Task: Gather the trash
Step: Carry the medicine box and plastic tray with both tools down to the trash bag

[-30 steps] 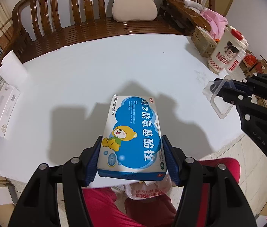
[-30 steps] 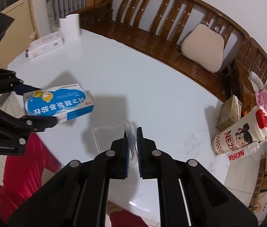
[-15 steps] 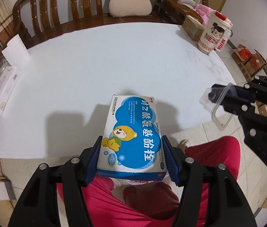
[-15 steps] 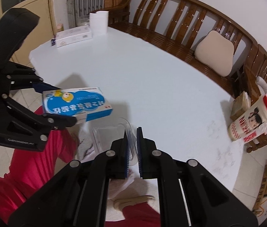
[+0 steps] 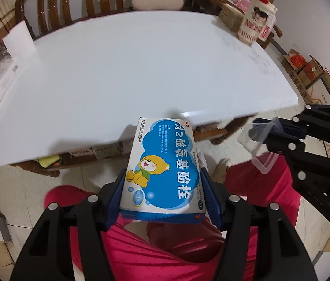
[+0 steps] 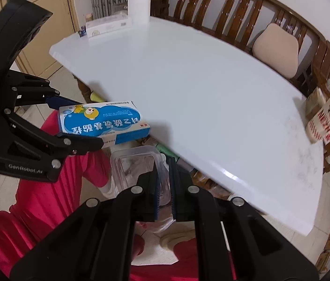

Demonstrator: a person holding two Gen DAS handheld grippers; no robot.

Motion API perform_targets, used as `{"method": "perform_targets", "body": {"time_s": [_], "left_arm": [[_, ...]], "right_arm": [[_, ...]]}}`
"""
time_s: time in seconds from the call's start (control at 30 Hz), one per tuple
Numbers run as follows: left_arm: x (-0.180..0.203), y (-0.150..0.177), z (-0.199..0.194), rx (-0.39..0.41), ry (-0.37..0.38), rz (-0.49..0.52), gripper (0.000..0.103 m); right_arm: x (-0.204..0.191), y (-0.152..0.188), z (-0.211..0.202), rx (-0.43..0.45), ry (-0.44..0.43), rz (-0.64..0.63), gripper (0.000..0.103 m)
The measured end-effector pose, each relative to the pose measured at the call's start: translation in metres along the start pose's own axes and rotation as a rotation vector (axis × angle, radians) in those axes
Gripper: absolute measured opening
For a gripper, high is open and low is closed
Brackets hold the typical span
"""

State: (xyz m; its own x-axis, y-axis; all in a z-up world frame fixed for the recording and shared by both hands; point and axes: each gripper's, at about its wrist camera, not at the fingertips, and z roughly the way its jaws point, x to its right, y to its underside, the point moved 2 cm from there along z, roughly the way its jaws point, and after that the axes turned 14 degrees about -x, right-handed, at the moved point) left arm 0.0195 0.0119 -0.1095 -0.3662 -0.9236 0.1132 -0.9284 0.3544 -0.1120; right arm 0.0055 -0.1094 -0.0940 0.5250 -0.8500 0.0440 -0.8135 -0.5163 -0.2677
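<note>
Drawn back off the white table [image 5: 141,65] since a second ago, over red-clad legs: left gripper [image 5: 165,196] clamped on blue medicine box [image 5: 162,168] at frame centre, right gripper [image 6: 164,187] pinched shut on clear plastic tray [image 6: 134,166] at lower centre.

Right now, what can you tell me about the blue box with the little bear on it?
The blue box is a flat cardboard carton, white at the edges, with a yellow cartoon bear, a blue cloud shape and white Chinese writing. It looks closed and undamaged. The left gripper clamps it by its long sides, holding it in the air past the white table's edge, above red-clothed legs.
</note>
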Motion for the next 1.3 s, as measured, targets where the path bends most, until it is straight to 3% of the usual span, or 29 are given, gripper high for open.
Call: {"method": "perform_targets", "body": {"time_s": [0.63, 1.3], "left_arm": [[0.000, 0.031, 0.094, -0.114, 0.021, 0.008, 0.059], [0.004, 0.018, 0.193, -0.234, 0.003, 0.055, 0.059]], "right_arm": [[-0.016, 0.038, 0.090, -0.093, -0.035, 0.121, 0.008], [0.005, 0.065, 0.201, -0.234, -0.073, 0.265, 0.008]]}}
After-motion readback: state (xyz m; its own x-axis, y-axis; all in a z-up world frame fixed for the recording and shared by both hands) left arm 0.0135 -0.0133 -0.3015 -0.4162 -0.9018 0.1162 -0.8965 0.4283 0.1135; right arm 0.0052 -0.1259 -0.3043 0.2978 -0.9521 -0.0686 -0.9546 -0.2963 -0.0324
